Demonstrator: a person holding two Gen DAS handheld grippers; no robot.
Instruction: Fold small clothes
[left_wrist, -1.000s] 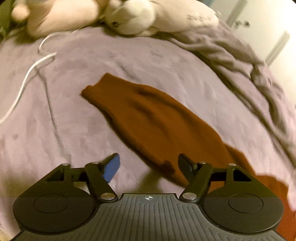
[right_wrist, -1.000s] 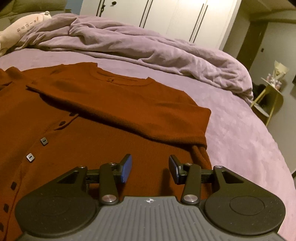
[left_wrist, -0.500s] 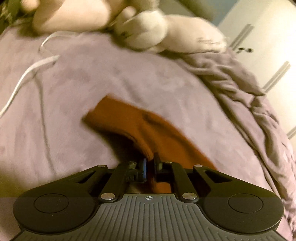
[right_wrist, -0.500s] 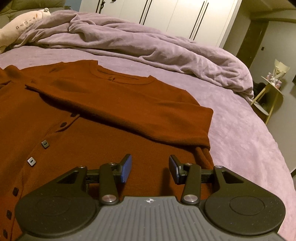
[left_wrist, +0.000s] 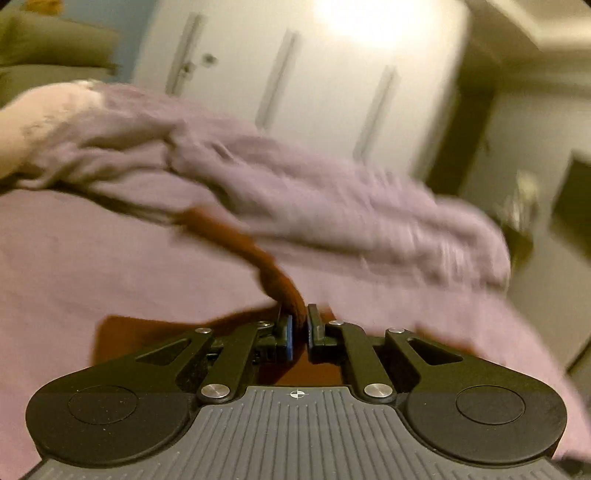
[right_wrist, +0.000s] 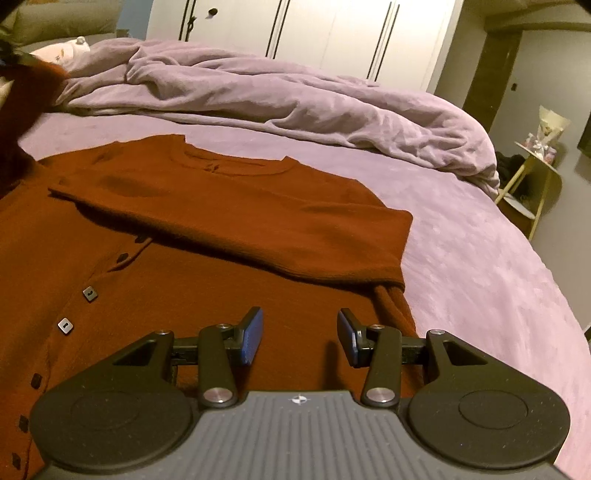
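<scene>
Now the left claw (left_wrist: 299, 326) is gripping the rust cardigan's sleeve (left_wrist: 266, 262), lifting it over the cardigan (right_wrist: 207, 258) spread on the bed (right_wrist: 480, 266); the right claw (right_wrist: 300, 336) is hovering open. Next, presumably, laying the sleeve across the body.

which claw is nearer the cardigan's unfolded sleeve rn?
Left. The left claw is shut on the sleeve, lifting it off the bed. The right claw hovers open over the cardigan body, apart from the sleeve.
</scene>
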